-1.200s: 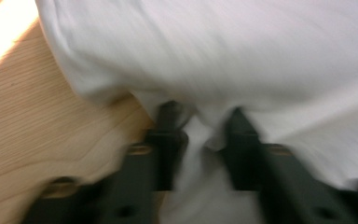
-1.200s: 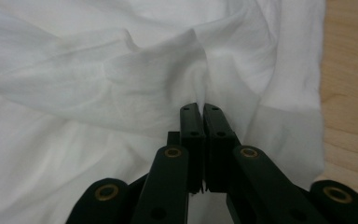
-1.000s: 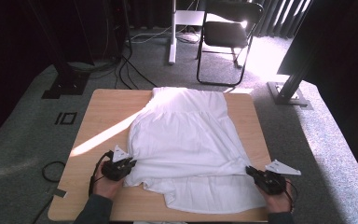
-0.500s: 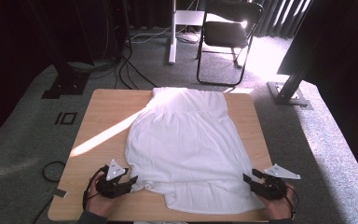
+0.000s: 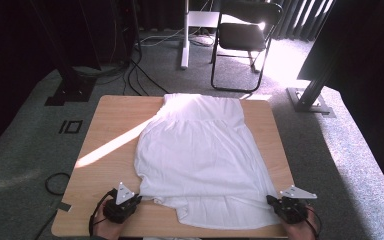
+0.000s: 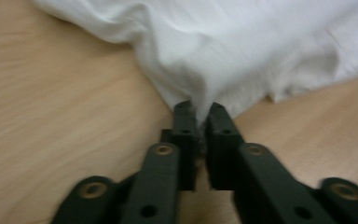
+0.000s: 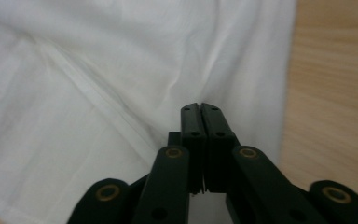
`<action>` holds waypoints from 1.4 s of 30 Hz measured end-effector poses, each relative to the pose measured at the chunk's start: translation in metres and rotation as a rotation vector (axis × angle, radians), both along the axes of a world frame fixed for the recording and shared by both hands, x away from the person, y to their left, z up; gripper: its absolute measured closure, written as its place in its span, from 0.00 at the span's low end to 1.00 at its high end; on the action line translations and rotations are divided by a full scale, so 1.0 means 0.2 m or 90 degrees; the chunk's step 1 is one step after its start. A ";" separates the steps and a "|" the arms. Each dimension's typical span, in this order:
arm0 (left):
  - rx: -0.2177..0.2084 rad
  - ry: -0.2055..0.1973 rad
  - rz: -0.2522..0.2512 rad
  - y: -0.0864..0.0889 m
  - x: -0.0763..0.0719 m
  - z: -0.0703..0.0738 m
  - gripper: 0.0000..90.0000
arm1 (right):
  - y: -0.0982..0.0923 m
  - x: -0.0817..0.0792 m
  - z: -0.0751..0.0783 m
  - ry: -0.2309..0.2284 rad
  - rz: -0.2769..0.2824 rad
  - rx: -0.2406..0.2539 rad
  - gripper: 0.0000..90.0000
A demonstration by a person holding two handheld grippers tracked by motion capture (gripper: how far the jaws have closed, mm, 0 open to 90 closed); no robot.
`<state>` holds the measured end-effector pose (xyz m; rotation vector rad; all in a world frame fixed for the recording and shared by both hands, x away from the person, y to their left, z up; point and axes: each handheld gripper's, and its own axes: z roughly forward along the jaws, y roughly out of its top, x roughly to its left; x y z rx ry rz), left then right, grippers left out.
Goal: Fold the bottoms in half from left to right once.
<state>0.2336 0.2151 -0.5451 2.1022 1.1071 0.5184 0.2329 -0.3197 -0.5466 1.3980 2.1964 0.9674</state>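
A white garment [image 5: 200, 155] lies spread flat on the wooden table [image 5: 110, 125], its hem toward the near edge. My left gripper [image 5: 138, 198] is at the garment's near left corner. In the left gripper view its jaws [image 6: 198, 109] have just closed and pinch a bunched fold of the white cloth [image 6: 261, 46]. My right gripper [image 5: 271, 201] is at the near right corner. Its jaws [image 7: 199, 108] have also just closed, tips pressed together on the cloth [image 7: 98, 93], with creases running to them.
Bare wood [image 5: 105, 165] lies left of the garment, crossed by a strip of sunlight. A narrow wooden margin [image 7: 335, 93] runs along the garment's right edge. Beyond the table stand a black chair [image 5: 245, 35], a white post [image 5: 184, 35] and floor cables [image 5: 140, 70].
Both grippers have moved back toward the near table edge and sit lower. The garment's near hem now lies drawn out flatter toward that edge.
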 end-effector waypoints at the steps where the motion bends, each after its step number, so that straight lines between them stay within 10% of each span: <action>1: -0.007 -0.011 0.002 0.01 -0.01 0.01 0.98 | -0.04 -0.02 0.04 -0.018 -0.011 0.016 0.99; 7: -0.102 -0.069 -0.059 0.07 -0.12 0.13 0.95 | -0.14 -0.12 0.17 -0.059 -0.013 0.037 1.00; 18: -0.067 -0.063 0.002 0.08 -0.02 0.12 0.56 | -0.19 -0.07 0.04 0.019 -0.049 -0.020 0.98; 23: -0.045 -0.055 0.032 0.07 0.17 0.14 0.50 | -0.17 -0.01 0.06 0.007 -0.054 0.002 0.60; 32: -0.059 -0.005 0.089 0.01 0.64 0.13 0.39 | -0.08 0.44 0.14 -0.053 -0.039 0.086 0.58; 42: -0.088 0.021 0.124 0.04 0.88 0.09 0.36 | 0.09 0.97 0.11 -0.024 -0.023 0.149 0.52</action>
